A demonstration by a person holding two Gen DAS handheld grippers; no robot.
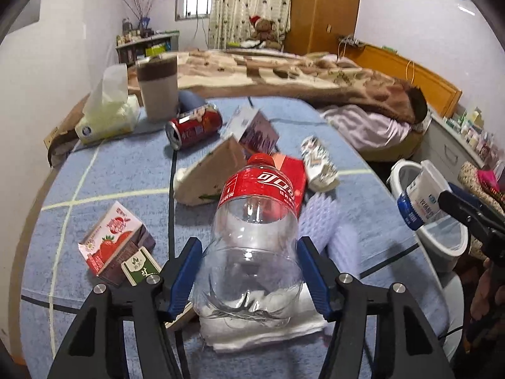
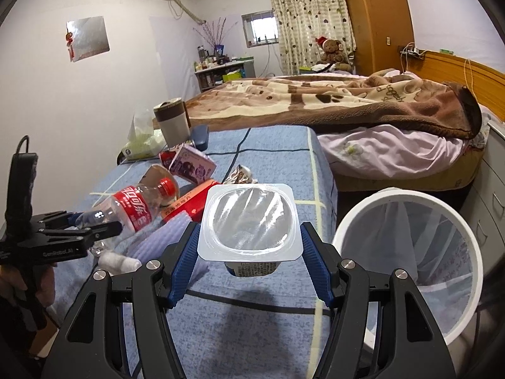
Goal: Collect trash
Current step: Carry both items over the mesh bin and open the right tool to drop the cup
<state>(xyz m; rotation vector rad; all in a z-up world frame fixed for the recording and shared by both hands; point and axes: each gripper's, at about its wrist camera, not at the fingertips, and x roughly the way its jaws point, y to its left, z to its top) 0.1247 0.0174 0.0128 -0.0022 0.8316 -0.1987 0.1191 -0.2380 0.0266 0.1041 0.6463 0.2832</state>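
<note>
My left gripper [image 1: 249, 249] is shut on an empty clear cola bottle [image 1: 252, 230] with a red label and cap, held above the blue table cloth [image 1: 120, 173]. It also shows in the right wrist view [image 2: 132, 211]. My right gripper [image 2: 249, 233] is shut on a white yogurt cup [image 2: 249, 221] with a foil lid, just left of the white trash bin [image 2: 407, 259]. On the table lie a red can [image 1: 194, 126], a strawberry carton [image 1: 113, 243], a brown paper bag [image 1: 211, 173], a purple carton [image 1: 255, 129] and a crumpled wrapper [image 1: 318, 164].
A tissue pack [image 1: 107, 117] and a tall cup [image 1: 157, 88] stand at the table's far left. White tissue [image 1: 262, 325] lies under the bottle. A bed with a brown blanket [image 2: 347, 101] lies behind the table. The bin stands off the table's right edge.
</note>
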